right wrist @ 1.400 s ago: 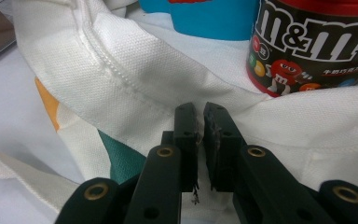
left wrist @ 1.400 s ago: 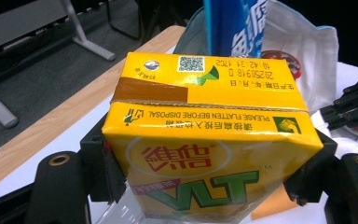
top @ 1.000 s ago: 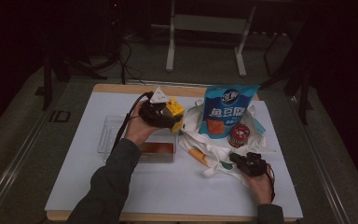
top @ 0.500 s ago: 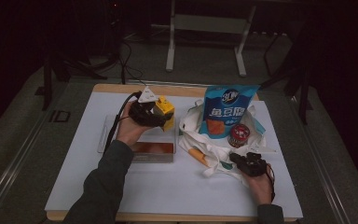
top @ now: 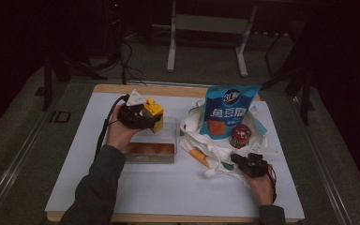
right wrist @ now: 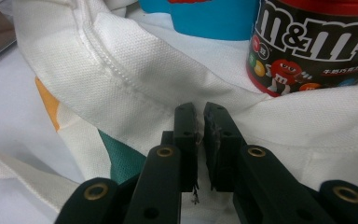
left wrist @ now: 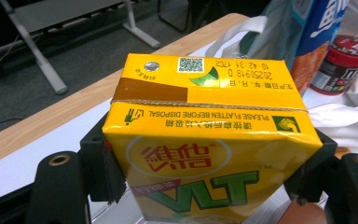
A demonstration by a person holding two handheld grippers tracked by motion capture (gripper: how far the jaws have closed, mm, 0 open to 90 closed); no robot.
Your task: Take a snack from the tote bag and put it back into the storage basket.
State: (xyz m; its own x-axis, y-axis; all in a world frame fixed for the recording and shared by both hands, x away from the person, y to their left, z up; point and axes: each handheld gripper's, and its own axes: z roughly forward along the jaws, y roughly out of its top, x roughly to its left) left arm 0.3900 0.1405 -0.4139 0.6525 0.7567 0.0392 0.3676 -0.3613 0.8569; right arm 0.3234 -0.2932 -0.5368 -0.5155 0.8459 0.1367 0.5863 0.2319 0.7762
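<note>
My left gripper [top: 145, 115] is shut on a yellow lemon tea carton [top: 153, 111], holding it over the far end of a clear plastic box [top: 155, 151]. In the left gripper view the carton [left wrist: 205, 126] sits clamped between both jaws of the left gripper [left wrist: 205, 169], its top face toward the camera. My right gripper [top: 249, 164] rests at the near edge of a white tote bag [top: 201, 138]. Seen from the right gripper [right wrist: 201, 112], the jaws are nearly together, pinching the bag's cloth [right wrist: 135, 70].
A blue snack bag [top: 229, 110] and a red-lidded M&M's can [top: 240, 136] stand in the tote bag. The can [right wrist: 312, 42] is just beyond the right jaws. An orange packet lies in the clear box. A white mat [top: 168, 192] covers the table.
My left hand has carried the carton leftward, from beside the tote bag to above the clear box. The right gripper has stayed on the bag's edge.
</note>
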